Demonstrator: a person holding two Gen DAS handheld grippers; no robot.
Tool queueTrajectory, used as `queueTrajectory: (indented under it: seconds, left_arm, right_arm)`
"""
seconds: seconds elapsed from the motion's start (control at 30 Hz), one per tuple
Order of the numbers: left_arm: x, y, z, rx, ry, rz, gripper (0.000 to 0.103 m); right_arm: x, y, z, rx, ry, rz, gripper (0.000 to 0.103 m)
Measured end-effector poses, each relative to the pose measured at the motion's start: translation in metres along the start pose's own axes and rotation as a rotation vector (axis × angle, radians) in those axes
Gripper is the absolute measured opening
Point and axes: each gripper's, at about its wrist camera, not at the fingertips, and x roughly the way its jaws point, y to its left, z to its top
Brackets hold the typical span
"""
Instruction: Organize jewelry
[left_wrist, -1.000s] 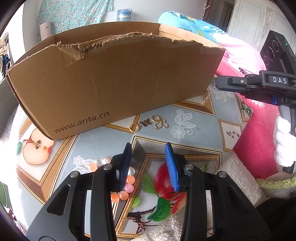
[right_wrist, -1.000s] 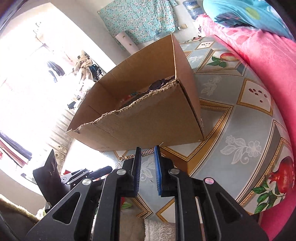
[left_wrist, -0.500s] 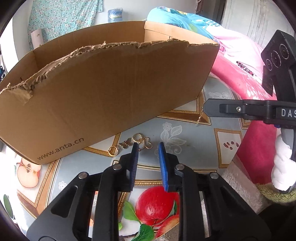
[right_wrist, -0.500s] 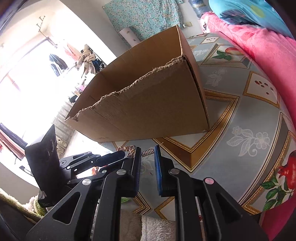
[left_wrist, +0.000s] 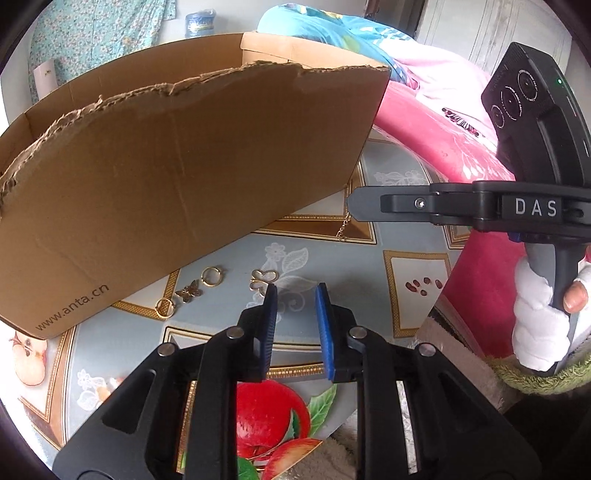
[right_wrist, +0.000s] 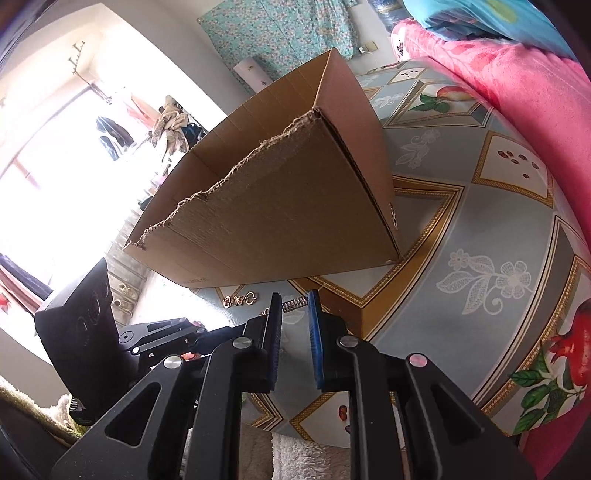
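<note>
Left gripper (left_wrist: 294, 290) low over the patterned tablecloth (left_wrist: 332, 266), fingers narrowly apart and empty, gold butterfly charm (left_wrist: 263, 277) just beyond its left fingertip, gold hoops (left_wrist: 212, 276) beside the torn cardboard box (left_wrist: 177, 162), right gripper (left_wrist: 351, 205) pinching a gold chain (left_wrist: 344, 226) that dangles near the box's right corner.

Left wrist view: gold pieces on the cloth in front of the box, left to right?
Ring → solid butterfly charm → second ring → open butterfly charm → fine chain hanging from the right gripper.
</note>
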Motion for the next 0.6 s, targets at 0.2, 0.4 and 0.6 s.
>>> queueTrajectory:
  seconds: [0.2,0.4,0.6]
  left_arm:
    - [-0.004,0.003,0.004,-0.002,-0.026,0.055,0.02]
    - [0.006,0.005,0.009,0.006,-0.004,0.081,0.02]
    - [0.011,-0.001,0.014,0.056,-0.001,0.11,0.017]
  right_arm:
    - [-0.001,-0.001,-0.001,0.005,-0.003,0.007,0.015]
    - [-0.001,0.0,-0.003,0.008,-0.002,0.011,0.015]
    - [-0.002,0.001,-0.003,0.01,-0.003,0.015,0.015]
